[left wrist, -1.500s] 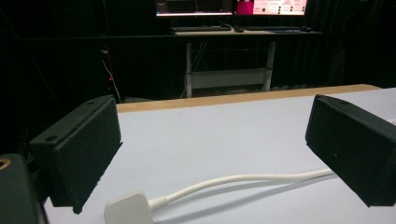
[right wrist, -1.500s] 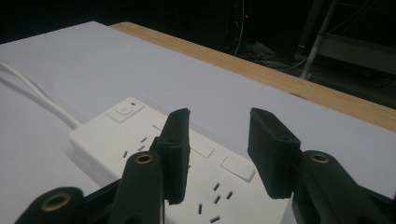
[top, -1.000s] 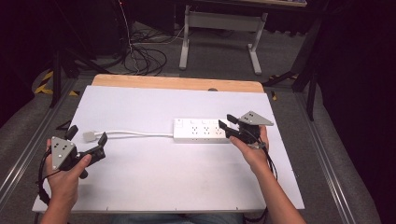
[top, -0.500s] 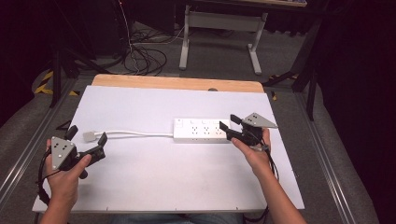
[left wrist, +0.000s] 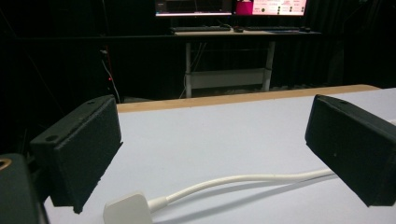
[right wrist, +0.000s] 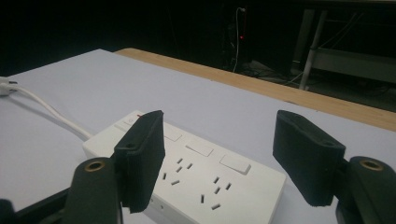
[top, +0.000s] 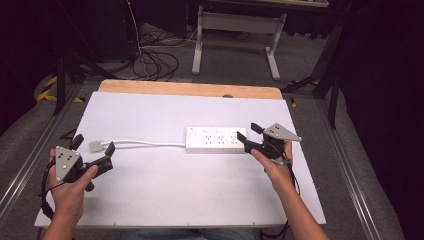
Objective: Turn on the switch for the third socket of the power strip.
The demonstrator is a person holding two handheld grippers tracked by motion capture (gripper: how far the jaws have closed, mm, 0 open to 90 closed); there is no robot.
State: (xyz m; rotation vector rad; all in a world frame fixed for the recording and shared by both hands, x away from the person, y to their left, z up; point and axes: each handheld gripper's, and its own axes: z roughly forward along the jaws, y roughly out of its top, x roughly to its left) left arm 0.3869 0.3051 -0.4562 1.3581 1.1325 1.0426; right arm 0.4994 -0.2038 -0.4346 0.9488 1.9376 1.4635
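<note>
White tabletop (top: 165, 195) carries the power strip (top: 216, 139), approached at its right end by the just-opening, empty right hand-held gripper (top: 248, 132), while the plug (top: 96, 146) near the left edge lies between the wide left hand-held gripper (top: 92, 145) jaws, to be clamped next.

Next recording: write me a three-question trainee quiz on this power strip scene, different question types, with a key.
1. True or false: the right gripper is clamped shut on the power strip.
2. Multiple choice: where does the white plug lie? A) on the white table, between the left gripper's open jaws; B) pushed into a socket of the strip; C) on the floor.
3. Short answer: what joins the plug to the power strip?

Key
1. False: its jaws stand apart over the strip's end and have just been opening.
2. A: the left gripper brackets it without touching.
3. A white cable lying on the table.
</note>
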